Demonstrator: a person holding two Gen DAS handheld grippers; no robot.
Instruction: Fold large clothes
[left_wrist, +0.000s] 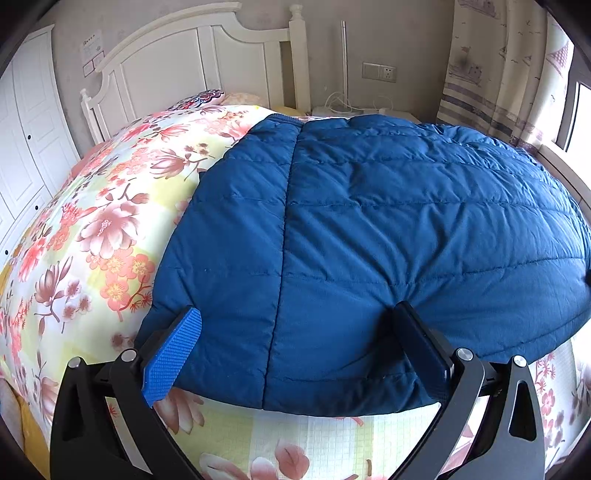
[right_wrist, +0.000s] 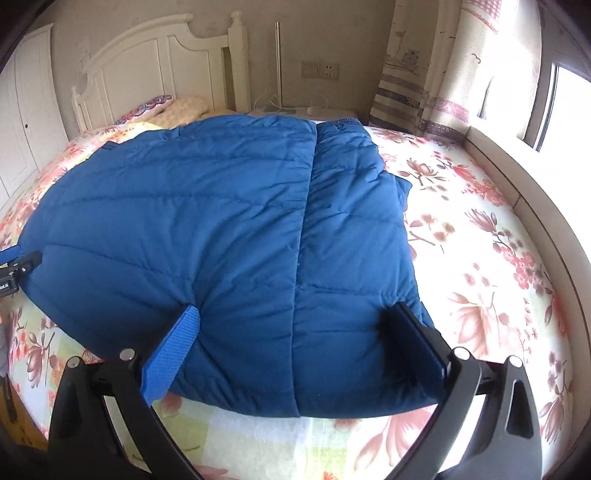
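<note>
A large blue quilted down jacket (left_wrist: 369, 221) lies flat on the floral bed cover (left_wrist: 92, 221). My left gripper (left_wrist: 299, 314) is open, its fingers straddling the jacket's near hem at the left side, pressing on the fabric. My right gripper (right_wrist: 295, 314) is open too, its fingers straddling the near hem of the jacket (right_wrist: 221, 221) at the right side. The left gripper's tip (right_wrist: 18, 266) shows at the left edge of the right wrist view.
A white headboard (left_wrist: 184, 62) and pillows (right_wrist: 177, 107) stand at the far end. A nightstand with cables (left_wrist: 351, 107), a curtain (right_wrist: 443, 74) and a window ledge (right_wrist: 517, 177) are at the right. White wardrobe doors (left_wrist: 22, 147) are at the left.
</note>
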